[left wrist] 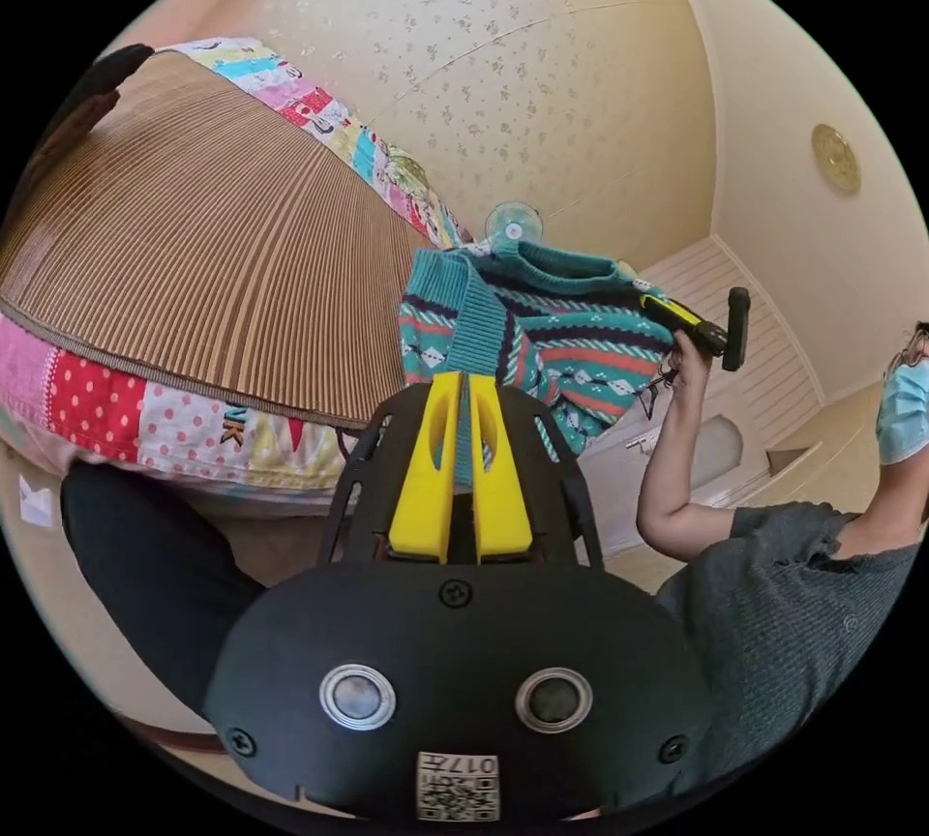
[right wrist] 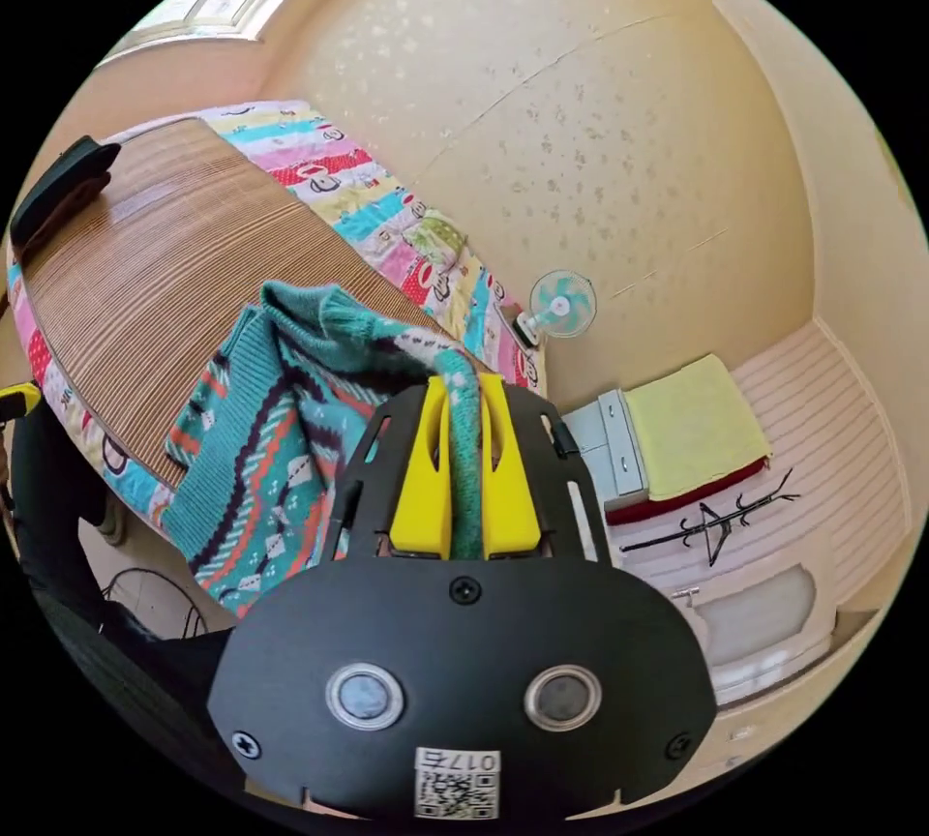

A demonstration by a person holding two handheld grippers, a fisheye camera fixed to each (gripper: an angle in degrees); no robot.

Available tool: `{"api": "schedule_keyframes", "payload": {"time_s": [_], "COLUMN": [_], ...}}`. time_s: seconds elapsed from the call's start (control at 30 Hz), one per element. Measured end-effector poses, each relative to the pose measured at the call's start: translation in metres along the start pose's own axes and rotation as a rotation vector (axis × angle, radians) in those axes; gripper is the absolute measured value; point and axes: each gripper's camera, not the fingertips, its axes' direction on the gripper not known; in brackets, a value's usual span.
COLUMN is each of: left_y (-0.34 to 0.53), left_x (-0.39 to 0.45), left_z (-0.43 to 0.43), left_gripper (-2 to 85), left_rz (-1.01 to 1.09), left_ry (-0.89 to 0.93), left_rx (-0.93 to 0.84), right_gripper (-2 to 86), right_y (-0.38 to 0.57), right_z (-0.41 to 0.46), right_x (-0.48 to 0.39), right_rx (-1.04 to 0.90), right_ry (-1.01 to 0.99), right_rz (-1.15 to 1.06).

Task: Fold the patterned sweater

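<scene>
Knitwear is pinched in both tools: my left claw (left wrist: pixel 463 391) clamps a ribbed teal edge of the patterned sweater (left wrist: pixel 561 343), my right claw (right wrist: pixel 463 401) clamps another edge, and the garment hangs in the air between them above the bed (left wrist: pixel 194 226). I judge the thin bites may slip, or uneven pull may twist it, so it lands crumpled on the striped mat (right wrist: pixel 184 236) beyond.

One sweater (left wrist: pixel 542 333), two claws (left wrist: pixel 463 383), one fan (right wrist: pixel 561 304).
</scene>
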Motion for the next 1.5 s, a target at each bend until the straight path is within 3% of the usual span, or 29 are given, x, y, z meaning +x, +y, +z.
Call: {"api": "schedule_keyframes", "payload": {"time_s": [0.1,0.2,0.33,0.4,0.5,0.67,0.83,1.03,1.1,1.17,1.23,1.3,1.37,1.43,1.5], "left_y": [-0.038,-0.065,-0.066,-0.053,-0.026,0.017,0.041,0.057,0.053,0.043,0.021,-0.02,-0.047,-0.066,-0.076], "left_x": [0.042,0.096,0.157,0.188,0.215,0.25,0.285,0.303,0.302,0.295,0.274,0.239,0.228,0.236,0.254], "left_z": [0.004,-0.009,-0.018,0.0,0.028,0.05,0.057,0.073,0.078,0.064,0.037,-0.009,-0.042,-0.069,-0.097], "left_gripper": [5.0,8.8,13.6,14.7,15.3,15.9,16.8,15.4,7.4,5.9,5.4,5.3,5.2,5.2,5.3], "left_rz": [0.131,0.283,0.446,0.54,0.601,0.641,0.71,0.73,0.73,0.73,0.662,0.538,0.496,0.538,0.622], "left_ry": [0.035,-0.013,-0.095,-0.037,0.121,0.199,0.287,0.081,0.042,0.018,0.034,0.173,0.187,0.134,0.116], "left_rx": [0.039,0.128,0.213,0.141,0.014,-0.039,-0.115,-0.121,-0.118,-0.079,-0.01,0.086,0.163,0.208,0.268], "right_gripper": [5.6,5.8,5.9,5.9,5.8,5.8,5.9,5.6,5.4,5.3,5.2,5.3,5.4,5.3,5.1], "right_y": [0.015,0.039,0.058,0.065,0.07,0.089,0.095,0.15,0.165,0.179,0.198,0.212,0.225,0.247,0.266], "right_z": [-0.075,-0.119,-0.145,-0.158,-0.172,-0.194,-0.194,-0.211,-0.217,-0.218,-0.21,-0.195,-0.172,-0.131,-0.101], "right_x": [0.023,0.065,0.099,0.091,0.066,0.055,0.062,0.085,0.091,0.102,0.13,0.156,0.185,0.222,0.239], "right_rx": [0.233,0.435,0.476,0.521,0.531,0.581,0.502,0.58,0.61,0.626,0.614,0.575,0.537,0.527,0.545], "right_ry": [0.105,0.066,-0.077,-0.096,0.044,0.108,0.286,0.216,0.197,0.17,0.097,-0.034,-0.272,-0.673,-0.871], "right_rz": [0.118,0.33,0.454,0.459,0.481,0.585,0.67,0.806,0.818,0.809,0.761,0.693,0.616,0.567,0.576]}}
